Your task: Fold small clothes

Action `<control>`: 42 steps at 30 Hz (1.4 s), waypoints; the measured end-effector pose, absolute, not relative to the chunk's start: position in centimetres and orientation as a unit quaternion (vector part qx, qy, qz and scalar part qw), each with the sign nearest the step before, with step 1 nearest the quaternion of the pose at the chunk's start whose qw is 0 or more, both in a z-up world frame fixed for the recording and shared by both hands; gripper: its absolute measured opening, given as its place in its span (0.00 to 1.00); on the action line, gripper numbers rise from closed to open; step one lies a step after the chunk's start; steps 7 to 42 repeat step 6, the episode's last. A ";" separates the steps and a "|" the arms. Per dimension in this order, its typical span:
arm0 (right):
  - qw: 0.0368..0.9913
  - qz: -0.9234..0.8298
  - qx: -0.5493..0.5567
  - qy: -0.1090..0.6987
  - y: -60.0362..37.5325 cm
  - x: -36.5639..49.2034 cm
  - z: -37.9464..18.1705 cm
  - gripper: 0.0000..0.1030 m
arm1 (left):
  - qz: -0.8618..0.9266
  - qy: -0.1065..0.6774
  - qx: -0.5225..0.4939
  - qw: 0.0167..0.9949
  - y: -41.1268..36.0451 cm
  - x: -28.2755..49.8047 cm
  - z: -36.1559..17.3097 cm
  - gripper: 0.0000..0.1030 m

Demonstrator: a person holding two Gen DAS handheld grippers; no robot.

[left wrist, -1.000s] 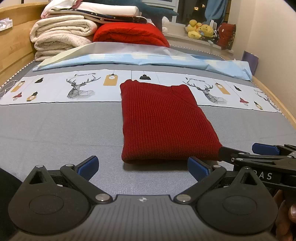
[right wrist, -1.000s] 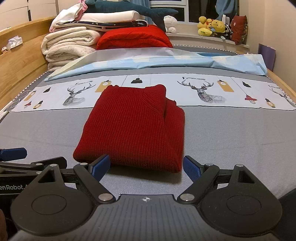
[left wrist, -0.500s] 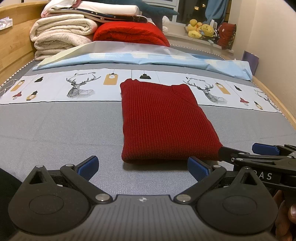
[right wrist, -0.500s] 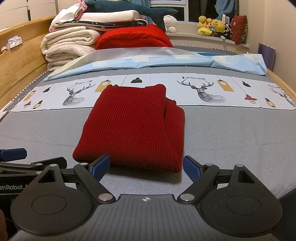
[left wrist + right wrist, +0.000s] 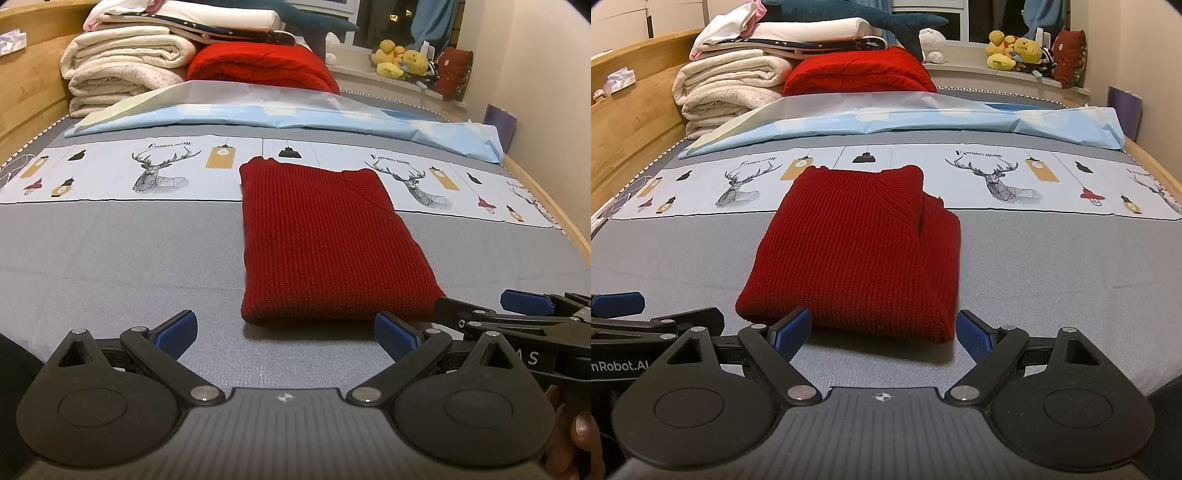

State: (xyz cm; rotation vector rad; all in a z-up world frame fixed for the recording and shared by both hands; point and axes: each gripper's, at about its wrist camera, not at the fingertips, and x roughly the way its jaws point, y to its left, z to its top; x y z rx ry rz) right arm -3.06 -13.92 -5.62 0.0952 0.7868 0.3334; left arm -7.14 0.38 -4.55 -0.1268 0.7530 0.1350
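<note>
Red knit sweater (image 5: 325,243), folded into a neat rectangle, is lying flat on the grey bedsheet (image 5: 110,258) just ahead of both tongs you are holding. Your left gripper (image 5: 284,330) is hovering low with its blue-padded fingers (image 5: 175,328) spread wide apart, gripping nothing, the sweater's near edge sitting just beyond them. Your right gripper (image 5: 882,330) is likewise gaping open and empty, its fingers (image 5: 792,326) flanking the near edge of the sweater, the left one close to touching it. Beyond the sweater, a deer-print band (image 5: 990,177), a pale blue sheet (image 5: 923,118) and stacked blankets (image 5: 727,85) are lying farther away.
</note>
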 end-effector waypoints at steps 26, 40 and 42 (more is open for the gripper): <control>0.909 0.162 0.047 0.382 -13.9 -3.1 -5.6 0.84 | 0.065 0.367 -0.063 0.926 0.4 -7.1 -4.5 0.99; 0.909 0.162 0.047 0.382 -13.9 -3.1 -5.6 0.84 | 0.065 0.367 -0.063 0.926 0.4 -7.1 -4.5 0.99; 0.909 0.162 0.047 0.382 -13.9 -3.1 -5.6 0.84 | 0.065 0.367 -0.063 0.926 0.4 -7.1 -4.5 0.99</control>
